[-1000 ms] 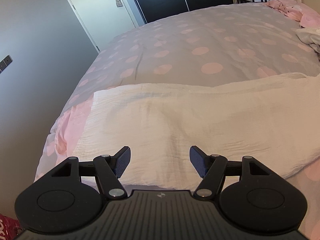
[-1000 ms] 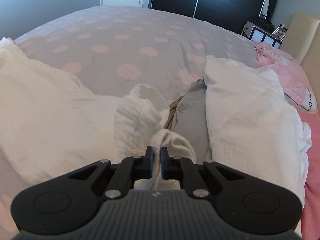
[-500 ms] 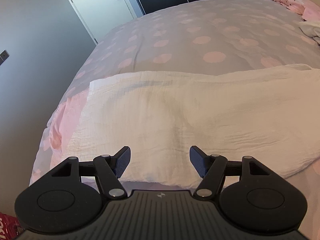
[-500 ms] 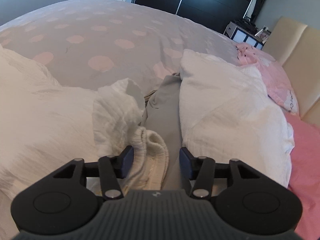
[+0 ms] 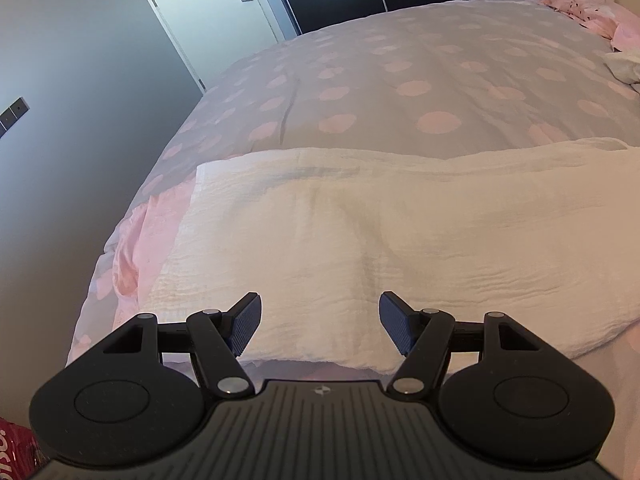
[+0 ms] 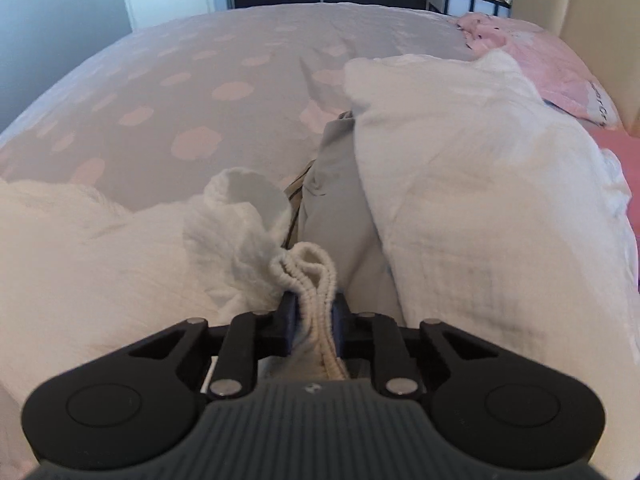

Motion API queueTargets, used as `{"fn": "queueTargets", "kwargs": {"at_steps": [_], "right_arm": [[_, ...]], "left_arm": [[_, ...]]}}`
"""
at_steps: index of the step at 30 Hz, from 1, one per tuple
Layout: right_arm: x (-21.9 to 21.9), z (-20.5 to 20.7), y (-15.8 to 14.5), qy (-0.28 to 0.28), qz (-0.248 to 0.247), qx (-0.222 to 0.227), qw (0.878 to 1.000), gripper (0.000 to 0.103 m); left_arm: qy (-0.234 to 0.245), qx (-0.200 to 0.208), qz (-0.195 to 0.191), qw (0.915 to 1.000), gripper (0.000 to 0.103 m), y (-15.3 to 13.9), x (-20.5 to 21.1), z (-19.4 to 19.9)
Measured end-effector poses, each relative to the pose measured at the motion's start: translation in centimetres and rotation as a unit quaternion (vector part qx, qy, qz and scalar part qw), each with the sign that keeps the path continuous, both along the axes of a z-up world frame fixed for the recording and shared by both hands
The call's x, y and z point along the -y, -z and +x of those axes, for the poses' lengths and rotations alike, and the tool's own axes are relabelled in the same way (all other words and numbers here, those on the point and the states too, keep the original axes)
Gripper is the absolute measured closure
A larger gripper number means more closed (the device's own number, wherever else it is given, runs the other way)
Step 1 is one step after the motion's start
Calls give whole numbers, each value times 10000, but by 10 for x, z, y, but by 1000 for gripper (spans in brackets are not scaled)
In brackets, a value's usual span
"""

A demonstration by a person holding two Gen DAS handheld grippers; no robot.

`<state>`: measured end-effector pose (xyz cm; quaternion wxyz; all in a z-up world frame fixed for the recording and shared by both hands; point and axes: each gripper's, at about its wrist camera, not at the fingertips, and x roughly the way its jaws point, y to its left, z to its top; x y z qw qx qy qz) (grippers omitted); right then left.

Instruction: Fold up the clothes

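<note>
My right tool [image 6: 314,318] is closed on the elastic hem [image 6: 308,270] of the white garment [image 6: 100,248], which is bunched between its two pads. From there the crinkled cloth spreads toward 9 o'clock over the dotted bedcover [image 6: 200,80]. A grey garment [image 6: 332,208] lies just beside it at 12 o'clock, and a second white piece [image 6: 480,184] rests at 2 o'clock, partly on the grey one. My left tool [image 5: 320,326] is open and holds nothing; it hangs above the near edge of the white garment [image 5: 380,240], which lies flat across the bed. A pink pillow [image 6: 532,64] sits far at 1 o'clock.
</note>
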<state>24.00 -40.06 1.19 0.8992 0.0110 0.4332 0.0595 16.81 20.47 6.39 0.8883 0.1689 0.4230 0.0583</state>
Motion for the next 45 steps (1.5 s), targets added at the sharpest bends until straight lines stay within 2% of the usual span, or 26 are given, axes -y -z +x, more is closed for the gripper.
{"fn": "queueTargets", "kwargs": {"at_steps": [5, 7, 12, 18, 24, 27, 30, 33, 38, 45], "right_arm": [[19, -28, -40, 330, 648, 153, 9972, 84], [26, -41, -62, 354, 1055, 240, 9935, 84], [44, -75, -109, 546, 1074, 531, 9913, 85], [103, -113, -119, 1505, 1133, 607, 9802, 85], [165, -152, -121, 2430, 1077, 642, 9619, 85], [164, -155, -122, 2337, 1289, 544, 9622, 85], [148, -149, -136, 1984, 1818, 441, 9621, 85], [110, -136, -153, 1521, 2277, 319, 9613, 85], [25, -102, -166, 841, 2572, 160, 9625, 85], [-97, -55, -171, 117, 2665, -66, 9637, 85]], "left_arm": [[71, 51, -44, 10000, 39, -4, 2, -1], [111, 109, -84, 9998, 39, -8, 3, -3], [302, 102, -118, 9994, 39, -10, 9, -10], [560, 66, -171, 9983, 38, -14, 18, -15], [610, -58, -210, 9979, 38, -8, 22, -11], [638, -142, -196, 9977, 39, -3, 25, -8], [703, -140, -165, 9973, 39, -2, 31, -5], [816, -40, -295, 9962, 39, -7, 38, -3], [1033, 136, -442, 9936, 39, -17, 55, 1], [1401, 352, -39, 9895, 39, -23, 74, -1]]}}
